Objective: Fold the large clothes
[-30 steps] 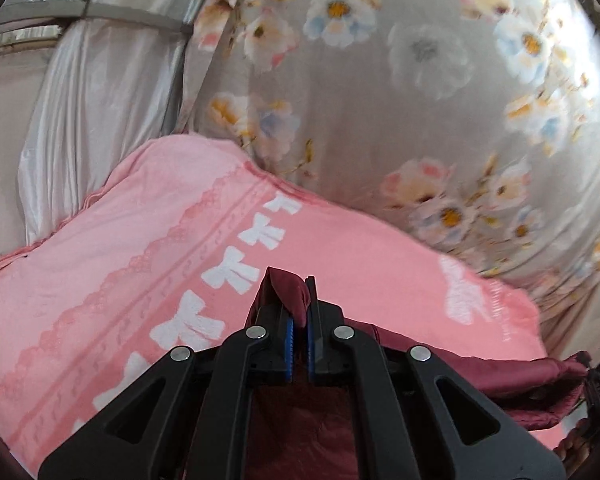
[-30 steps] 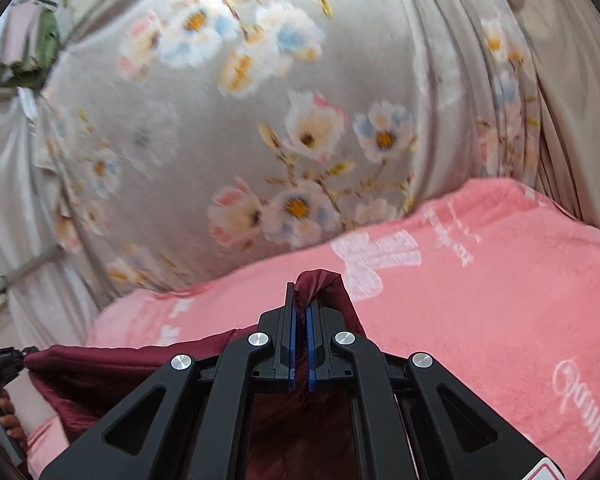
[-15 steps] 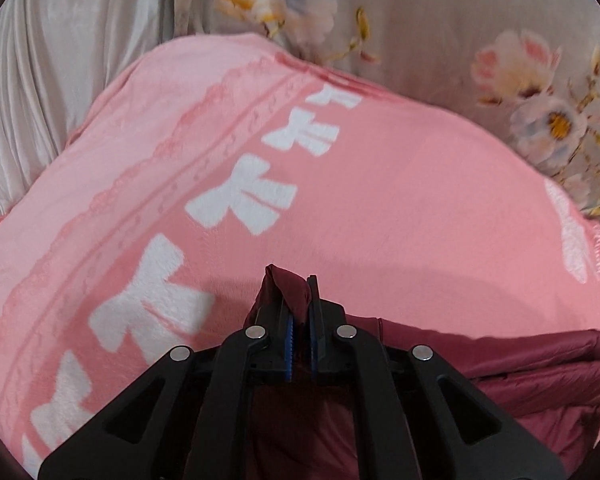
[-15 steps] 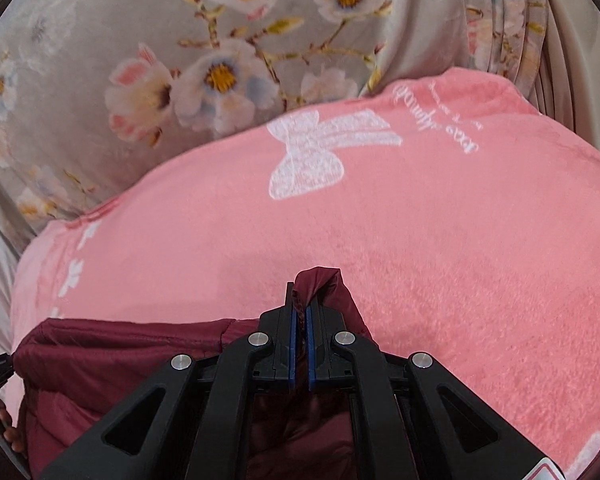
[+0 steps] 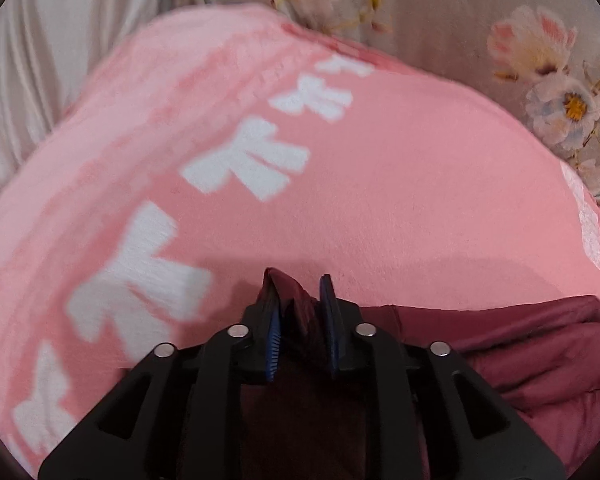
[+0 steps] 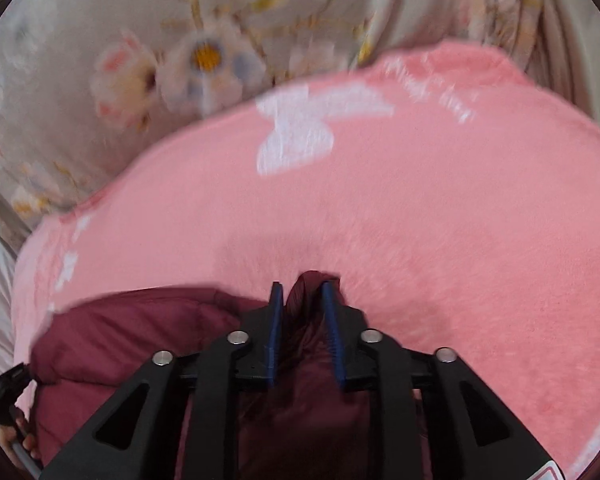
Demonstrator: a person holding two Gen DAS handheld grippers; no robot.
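Note:
A dark red padded garment (image 5: pixel 532 344) lies on a pink blanket (image 5: pixel 380 184); it also shows in the right wrist view (image 6: pixel 132 328). My left gripper (image 5: pixel 299 292) is low over the blanket with its jaws parted, and a corner of the garment stands loosely between the blue pads (image 5: pixel 274 340). My right gripper (image 6: pixel 302 300) is likewise parted, with another garment corner between its pads (image 6: pixel 332 336). The garment stretches between the two grippers, its lower part hidden by the gripper bodies.
The pink blanket (image 6: pixel 440 220) has white bow prints (image 5: pixel 252 160) and covers a bed. A grey floral curtain (image 6: pixel 180 52) hangs behind it, with pale drapes (image 5: pixel 40 64) at the far left. The other gripper's edge (image 6: pixel 4 392) shows at lower left of the right wrist view.
Both grippers have come down to the blanket with the garment, and both jaws have opened from a tight pinch, releasing the corners.

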